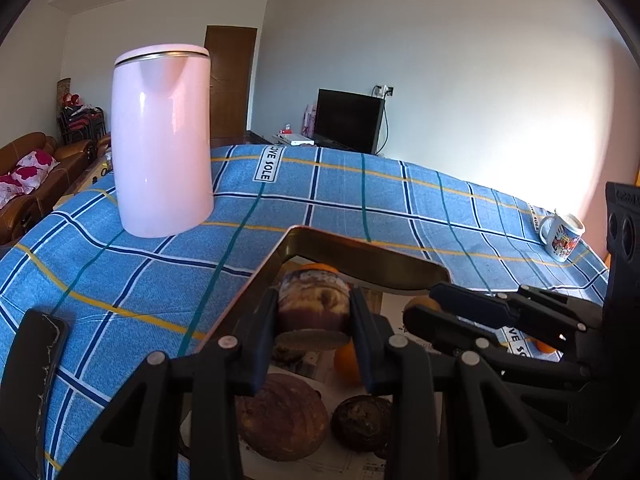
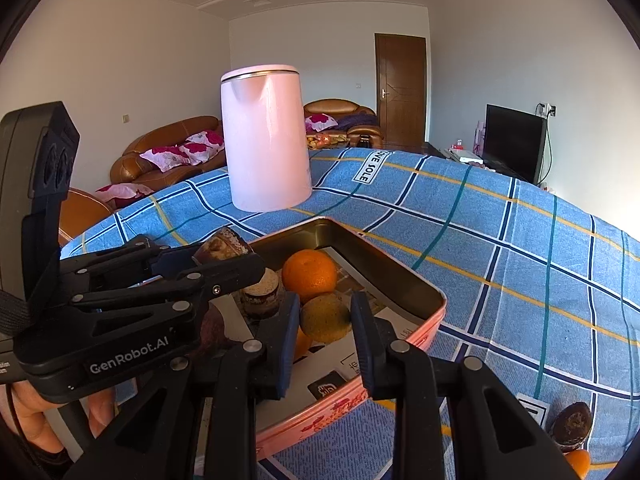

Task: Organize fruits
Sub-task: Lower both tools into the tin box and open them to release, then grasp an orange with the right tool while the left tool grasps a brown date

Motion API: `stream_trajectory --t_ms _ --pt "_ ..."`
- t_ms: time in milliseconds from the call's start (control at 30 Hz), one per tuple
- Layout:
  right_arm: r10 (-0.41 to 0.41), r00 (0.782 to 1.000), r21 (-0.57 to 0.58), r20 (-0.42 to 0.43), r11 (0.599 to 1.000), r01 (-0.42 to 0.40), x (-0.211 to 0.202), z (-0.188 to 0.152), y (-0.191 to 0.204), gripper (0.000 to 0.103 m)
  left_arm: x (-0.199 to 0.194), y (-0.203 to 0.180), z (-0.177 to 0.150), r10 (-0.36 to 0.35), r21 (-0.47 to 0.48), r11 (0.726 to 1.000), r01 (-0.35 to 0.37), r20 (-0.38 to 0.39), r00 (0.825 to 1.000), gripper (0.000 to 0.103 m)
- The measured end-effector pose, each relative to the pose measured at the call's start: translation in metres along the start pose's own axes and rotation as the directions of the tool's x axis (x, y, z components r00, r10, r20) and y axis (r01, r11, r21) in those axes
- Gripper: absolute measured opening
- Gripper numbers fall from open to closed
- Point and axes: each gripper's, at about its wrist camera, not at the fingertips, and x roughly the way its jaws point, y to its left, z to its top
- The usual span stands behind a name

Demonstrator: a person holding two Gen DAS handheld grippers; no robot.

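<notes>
Both jaws closed on fruit. My left gripper [image 1: 314,336] has a dark purple-brown fruit [image 1: 314,304] clamped between its pads, held above the tin [image 1: 320,240]; my right gripper [image 2: 325,334] pinches a dull yellow-orange fruit [image 2: 325,318] over the tin's middle. Grip on the right looks shallow — I see the pads on the fruit's sides only, not how deep it sits.

Where things are: the tin sits on the checked cloth [image 2: 520,260] near the table's front edge, paper-lined, already holding an orange [image 2: 309,276], a small brown-topped piece [image 2: 262,294] and, in the left view, two dark round fruits [image 1: 282,416] near its front wall. One dark fruit [image 2: 572,426] and an orange one [image 2: 578,462] lie on the cloth outside, toward the table's front right corner. Pink kettle [image 1: 162,140] stands behind the tin; mug [image 1: 562,236] at the far right edge.

Risks, as I judge them:
- Two grippers crowd the same tin — the left one's linkage crosses right in front of my right jaws, so a careless move could knock them together and shake a fruit loose.
- Round fruit dropped from a height may bounce or roll over the low wall onto the cloth, maybe off the edge.
- Squeezing the soft-looking dark fruit could bruise it.
- Pressing on the rim could tip or slide the tin on the cloth.
</notes>
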Motion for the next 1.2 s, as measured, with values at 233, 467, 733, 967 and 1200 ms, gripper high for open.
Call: stream_trajectory --t_ms 233,467,733,967,1200 --pt "-0.011 0.998 0.0 -0.06 1.0 0.011 0.009 0.0 0.001 0.028 0.004 -0.002 0.0 0.01 0.013 1.0 -0.009 -0.027 1.0 0.037" --pt "-0.016 0.997 0.011 -0.08 1.0 0.017 0.01 0.0 -0.001 0.029 0.007 -0.004 0.0 0.018 0.031 0.999 -0.017 -0.045 0.999 0.036" --pt "-0.04 0.998 0.031 -0.049 0.999 0.041 -0.004 -0.002 -0.006 0.05 -0.003 -0.002 -0.002 0.015 0.011 1.0 -0.014 -0.02 1.0 0.061" --pt "-0.137 0.991 0.078 0.01 0.988 0.135 -0.069 -0.021 -0.042 0.063 -0.024 -0.03 0.001 -0.04 0.045 0.998 0.039 0.038 0.998 0.077" --pt "-0.271 0.961 0.191 -0.051 0.942 0.275 -0.117 -0.059 -0.11 0.063 -0.022 -0.079 -0.004 -0.102 0.131 0.987 0.098 0.021 0.995 0.087"
